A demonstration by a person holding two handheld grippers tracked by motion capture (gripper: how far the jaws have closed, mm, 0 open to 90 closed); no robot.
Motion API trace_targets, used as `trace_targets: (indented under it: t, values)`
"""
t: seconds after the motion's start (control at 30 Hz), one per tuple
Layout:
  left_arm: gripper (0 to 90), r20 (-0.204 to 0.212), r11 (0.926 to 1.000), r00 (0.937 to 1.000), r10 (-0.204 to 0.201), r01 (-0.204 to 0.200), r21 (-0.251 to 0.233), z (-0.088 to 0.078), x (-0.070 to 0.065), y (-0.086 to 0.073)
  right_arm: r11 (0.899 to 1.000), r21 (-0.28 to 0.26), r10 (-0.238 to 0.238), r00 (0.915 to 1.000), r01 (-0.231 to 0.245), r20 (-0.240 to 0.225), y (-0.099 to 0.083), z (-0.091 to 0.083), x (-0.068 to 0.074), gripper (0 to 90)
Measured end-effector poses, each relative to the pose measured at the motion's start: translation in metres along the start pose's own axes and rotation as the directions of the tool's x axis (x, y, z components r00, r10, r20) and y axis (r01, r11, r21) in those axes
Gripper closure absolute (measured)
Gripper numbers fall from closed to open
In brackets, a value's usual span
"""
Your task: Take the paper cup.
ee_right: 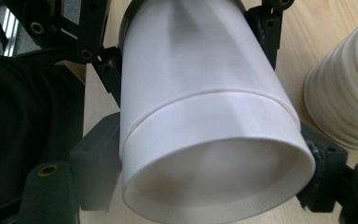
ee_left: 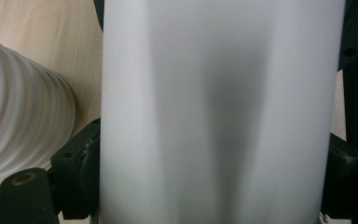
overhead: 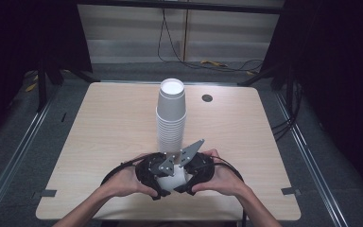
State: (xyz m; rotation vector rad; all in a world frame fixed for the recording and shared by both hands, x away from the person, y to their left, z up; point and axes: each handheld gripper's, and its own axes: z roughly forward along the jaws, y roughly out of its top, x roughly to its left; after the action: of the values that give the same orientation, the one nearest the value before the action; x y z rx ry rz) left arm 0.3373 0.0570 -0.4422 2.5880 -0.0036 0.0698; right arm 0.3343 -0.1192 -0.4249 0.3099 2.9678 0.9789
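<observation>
Both grippers, left (overhead: 157, 188) and right (overhead: 185, 185), clamped on nested white cups (ee_right: 205, 121) beside the cup stack (overhead: 171, 116) on the table (overhead: 99, 142)

The tall stack of cups (overhead: 171, 113) stands in the middle of the tabletop (overhead: 104, 127) and blocks the way straight ahead of both hands. Left and right of the stack the tabletop is free. A small dark round hole (overhead: 207, 98) lies behind the stack, to its right.
</observation>
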Motion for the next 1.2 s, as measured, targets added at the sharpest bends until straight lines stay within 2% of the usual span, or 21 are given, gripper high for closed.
trace_targets:
  t: [0.1,0.13,0.33,0.5,0.93,1.07,1.2]
  values:
    - [13.9,-0.006,0.9994,0.9995,0.03,-0.03,-0.016,-0.002,0.001,-0.002,1.0,-0.003,-0.005,1.0,0.005,0.0,-0.001,0.0,0.0,23.5]
    - [13.8,-0.006,0.9993,0.9996,0.029,-0.029,-0.026,-0.002,0.0,-0.002,1.0,0.003,0.009,0.9999,-0.009,-0.006,-0.002,-0.001,0.001,23.7]
    - [13.6,-0.008,0.9979,0.9991,0.042,-0.043,-0.049,-0.005,0.0,-0.004,1.0,0.002,0.013,0.9998,-0.013,-0.014,-0.002,-0.002,0.001,24.0]
    - [13.7,-0.009,0.9977,0.9989,0.046,-0.047,-0.05,-0.005,0.0,-0.005,1.0,0.004,0.008,0.9998,-0.008,-0.017,-0.002,-0.001,0.0,24.2]
    - [13.9,-0.028,0.9913,0.9949,0.097,-0.099,-0.087,-0.012,-0.001,-0.008,1.0,0.001,0.013,0.9997,-0.013,-0.021,-0.004,0.0,0.0,24.5]
    - [14.1,-0.034,0.9876,0.9961,0.081,-0.085,-0.132,-0.014,-0.002,-0.009,1.0,-0.002,0.017,0.9996,-0.017,-0.023,-0.004,-0.001,0.0,24.5]
    - [14.3,-0.035,0.986,0.9956,0.087,-0.091,-0.139,-0.016,-0.002,-0.01,1.0,-0.005,0.012,0.9996,-0.013,-0.024,-0.004,-0.001,0.0,24.6]
